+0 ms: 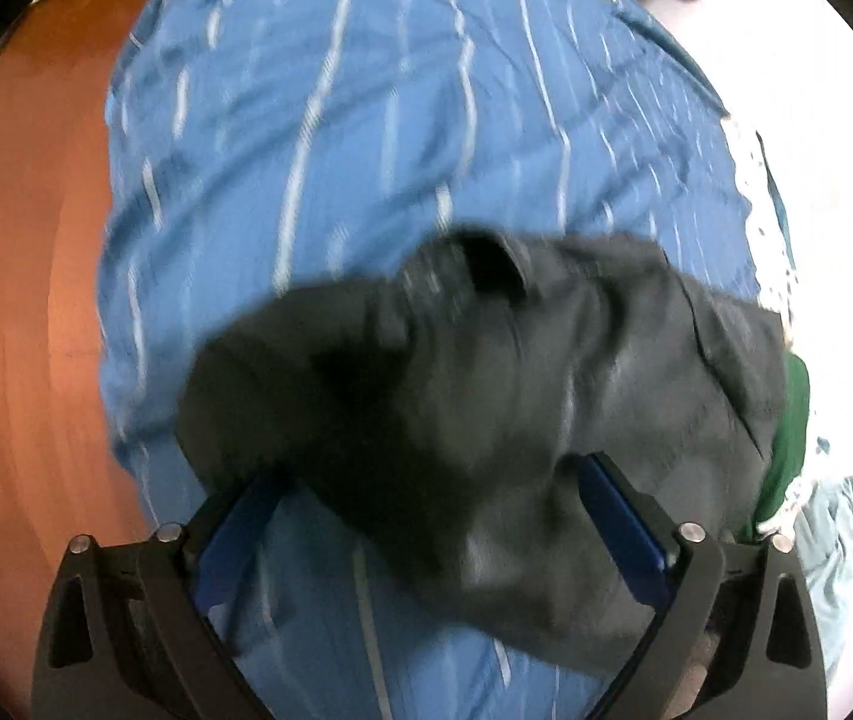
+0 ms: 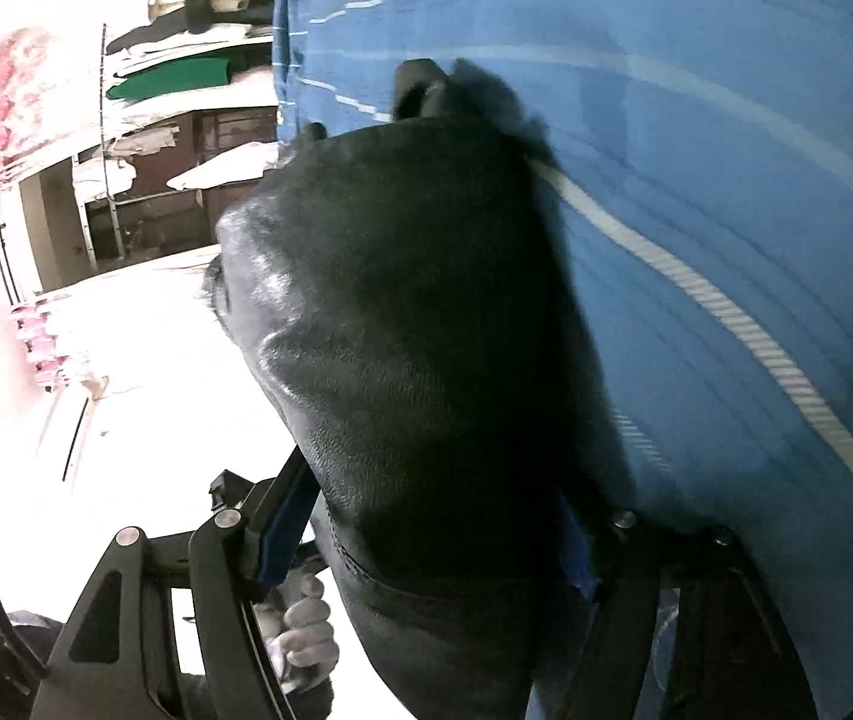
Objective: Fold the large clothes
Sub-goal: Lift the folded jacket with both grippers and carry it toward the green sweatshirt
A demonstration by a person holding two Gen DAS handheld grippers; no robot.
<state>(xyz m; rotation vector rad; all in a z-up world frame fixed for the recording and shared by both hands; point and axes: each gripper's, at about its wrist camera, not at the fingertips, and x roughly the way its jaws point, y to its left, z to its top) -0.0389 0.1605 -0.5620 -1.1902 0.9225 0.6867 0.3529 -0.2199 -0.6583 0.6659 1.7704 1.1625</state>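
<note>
A black garment [image 1: 486, 396] of smooth, slightly shiny fabric lies bunched over a blue cloth with thin white stripes [image 1: 396, 120]. In the left wrist view the left gripper [image 1: 432, 474] has its blue-padded fingers wide apart, with a thick fold of the black garment lying between them. In the right wrist view the right gripper [image 2: 432, 498] likewise has the black garment [image 2: 414, 330] bulging up between its spread fingers; the fingertips are hidden under the fabric. The blue striped cloth [image 2: 696, 180] fills the right of that view. Both views are motion-blurred.
The blue cloth covers a reddish-brown wooden table [image 1: 24, 300] at the left. A green and white item [image 1: 789, 420] lies at the right edge. Racks of folded and hanging clothes [image 2: 174, 78] stand behind a bright white floor [image 2: 144, 372]. A gloved hand [image 2: 306, 636] shows below.
</note>
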